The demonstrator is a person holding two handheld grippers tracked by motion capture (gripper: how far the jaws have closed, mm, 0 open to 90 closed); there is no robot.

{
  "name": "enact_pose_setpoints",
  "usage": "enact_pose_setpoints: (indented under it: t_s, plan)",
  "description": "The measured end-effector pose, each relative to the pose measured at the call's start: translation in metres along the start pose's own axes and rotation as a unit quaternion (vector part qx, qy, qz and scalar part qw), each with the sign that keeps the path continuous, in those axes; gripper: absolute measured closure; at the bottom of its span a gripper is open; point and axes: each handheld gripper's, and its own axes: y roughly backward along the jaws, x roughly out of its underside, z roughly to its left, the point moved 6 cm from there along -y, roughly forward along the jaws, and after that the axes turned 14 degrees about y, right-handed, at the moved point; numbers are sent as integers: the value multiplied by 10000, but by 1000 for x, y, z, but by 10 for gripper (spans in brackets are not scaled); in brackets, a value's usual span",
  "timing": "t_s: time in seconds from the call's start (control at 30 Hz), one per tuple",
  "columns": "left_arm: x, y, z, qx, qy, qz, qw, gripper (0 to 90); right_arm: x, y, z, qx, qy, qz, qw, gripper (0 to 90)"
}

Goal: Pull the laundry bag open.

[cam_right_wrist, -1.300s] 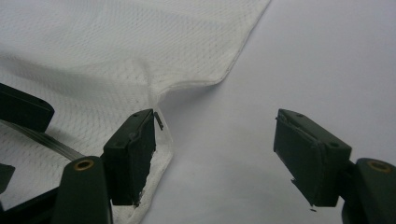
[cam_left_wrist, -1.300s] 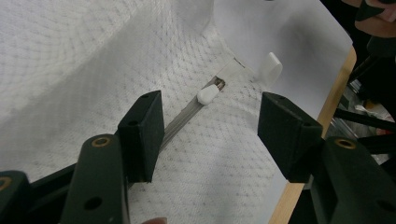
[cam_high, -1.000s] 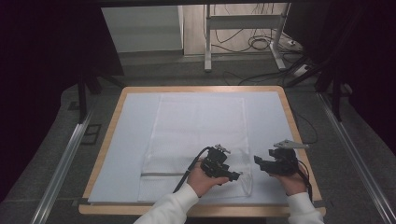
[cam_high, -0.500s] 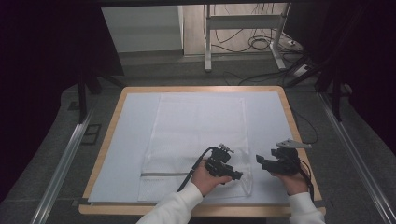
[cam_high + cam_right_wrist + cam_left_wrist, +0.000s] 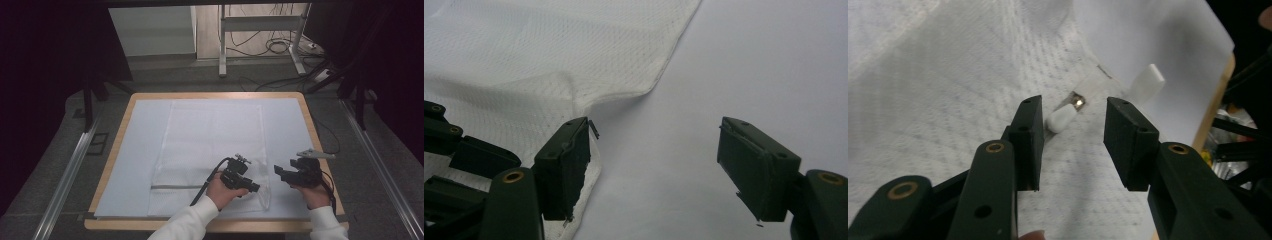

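Left tongs [image 5: 1073, 142] and right tongs [image 5: 654, 167]: both spread, gripping nothing, at the near edge of the counter [image 5: 120, 120].
White mesh bag [image 5: 210, 145] lies flat on the pale sheet; its white zipper pull [image 5: 1062, 119] sits between the left jaws, untouched. Right tongs hover beside the bag's corner.

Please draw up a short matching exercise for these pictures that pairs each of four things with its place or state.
Things:
1. left gripper
2. right gripper
3. white zipper pull
4. white mesh bag

Places or states:
A. lies flat on the table's white cover
B. open, over the bare white cover beside the bag's edge
C. open, jaws either side of the zipper pull
D. lies on the mesh between two jaws

Pairs: 1-C, 2-B, 3-D, 4-A
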Motion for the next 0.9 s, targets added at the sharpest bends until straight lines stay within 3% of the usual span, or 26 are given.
enact_pose_setpoints:
  t_s: [0.4, 0.73, 0.9]
  plan:
    - [1, -5, -1, -38, 23, 32, 10000, 624, 0, 0, 0, -19, 9, 6, 10000, 286]
    - [-2, -8, 0, -12, 114, -15, 9999, 696, 0, -1, 1, -29, 29, 16, 10000, 284]
    - [-4, -10, -1, -97, 51, -44, 9999, 726, 1, -2, 1, -22, 22, 22, 10000, 284]
